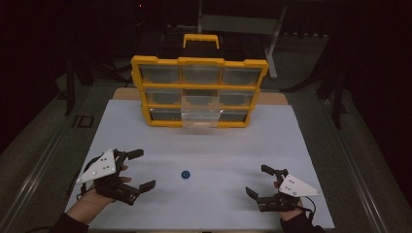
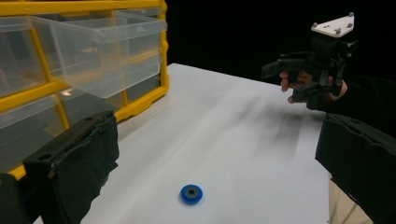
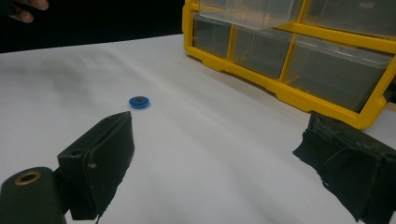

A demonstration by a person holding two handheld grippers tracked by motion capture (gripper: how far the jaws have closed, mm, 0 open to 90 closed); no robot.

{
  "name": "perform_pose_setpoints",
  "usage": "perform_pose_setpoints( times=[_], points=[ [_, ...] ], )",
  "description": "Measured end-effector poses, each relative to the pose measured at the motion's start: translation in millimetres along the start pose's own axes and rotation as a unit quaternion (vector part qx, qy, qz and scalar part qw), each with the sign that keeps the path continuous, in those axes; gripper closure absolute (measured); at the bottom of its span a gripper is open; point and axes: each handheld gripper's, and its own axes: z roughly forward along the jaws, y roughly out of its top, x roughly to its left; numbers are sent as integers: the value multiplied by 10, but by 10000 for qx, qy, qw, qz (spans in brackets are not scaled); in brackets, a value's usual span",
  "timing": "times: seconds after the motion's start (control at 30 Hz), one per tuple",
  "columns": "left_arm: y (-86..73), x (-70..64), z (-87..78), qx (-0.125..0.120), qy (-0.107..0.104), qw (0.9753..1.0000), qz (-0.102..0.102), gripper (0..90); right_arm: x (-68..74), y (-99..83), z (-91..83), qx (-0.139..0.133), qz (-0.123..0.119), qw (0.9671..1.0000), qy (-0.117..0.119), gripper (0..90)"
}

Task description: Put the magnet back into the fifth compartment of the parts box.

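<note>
Step in hand: approach, by my reading; nothing is gripped and both tools hover over the white table sheet [image 1: 204, 145] on either side of one small part.
Left gripper [image 1: 137, 168]: black two-jaw hand tool with a grey three-cornered plate, at about 8 o'clock on the sheet in the high view; jaws spread wide, empty.
Small blue round plastic ring with a dark centre [image 1: 185, 174]: lies flat on the bare sheet at about 6 o'clock, between the two tools, nearer the left one, touching neither.
Ring against left jaws: in the left gripper view the ring [image 2: 191, 193] sits low between the two black jaws, slightly nearer the left-hand one, ahead of their tips.
Right gripper [image 1: 258, 180]: same make, at about 4 o'clock; jaws wide apart, empty.
Ring against right jaws: in the right gripper view the ring [image 3: 139, 101] lies at about 11 o'clock, beyond the left-hand jaw tip, well apart.
Yellow-framed organiser of clear plastic drawers [image 1: 199, 92]: stands at 12 o'clock; its lower middle drawer is pulled out.
Next move, judged: left tool to lower, straddle the ring, close gently on its thin rim.
</note>
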Motion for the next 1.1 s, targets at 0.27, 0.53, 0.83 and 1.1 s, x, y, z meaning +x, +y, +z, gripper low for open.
perform_pose_setpoints(
  times=[0.27,0.53,0.83,1.1],
  points=[
    [-33,23,236,191,-244,9995,23,0,25,-1,34,20,-47,10000,47,93],
    [-80,48,475,353,-463,9983,68,0,51,-2,56,48,-56,9999,117,93],
    [-153,88,687,413,-615,9972,47,0,53,-3,59,50,-45,9999,144,93],
    [-269,137,850,728,-614,9954,34,0,53,-8,64,64,-41,9998,164,93]
  ],
)
